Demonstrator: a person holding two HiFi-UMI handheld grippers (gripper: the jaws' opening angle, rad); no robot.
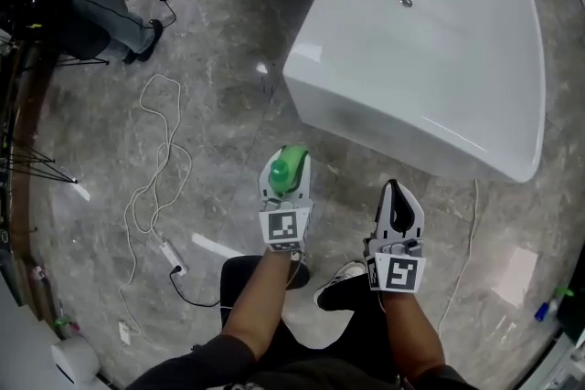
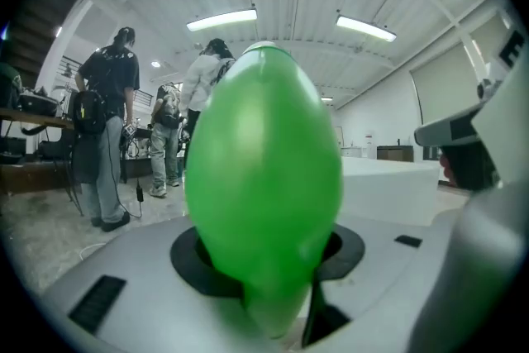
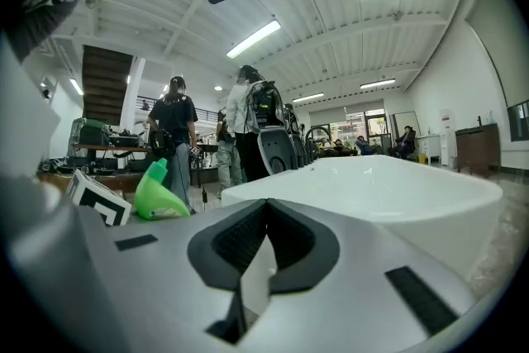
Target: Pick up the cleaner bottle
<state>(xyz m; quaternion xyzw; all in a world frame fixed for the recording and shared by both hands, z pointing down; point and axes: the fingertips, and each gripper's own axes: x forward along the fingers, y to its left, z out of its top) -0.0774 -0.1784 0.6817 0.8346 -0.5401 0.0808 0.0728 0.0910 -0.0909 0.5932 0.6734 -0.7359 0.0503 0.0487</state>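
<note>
Two bare forearms point(image 1: 260, 301) reach forward from the bottom of the head view, each hand gripping one tool. Left gripper point(image 1: 286, 162) is clamped on the green cleaner bottle point(image 1: 288, 167), which sits between its jaws clear of the floor point(image 1: 210, 96) and fills most of the left gripper view point(image 2: 263, 178). Its rounded body is pressed by the jaws on both sides and its lower end is wedged into the dark notch where they meet. Right gripper point(image 1: 395, 195) is just beside it to the right, held at about the same level, its jaws together with nothing between them. From the right gripper view the bottle shows off to the left point(image 3: 157, 194), next to the left tool's marker cube point(image 3: 97, 202). A white bathtub point(image 1: 439, 105) stands on the grey marble floor ahead of both grippers. A white cable point(image 1: 157, 162) loops across the floor to the left, ending near a power strip point(image 1: 172, 257). Several people point(image 2: 106, 128) stand in the background by desks.
</note>
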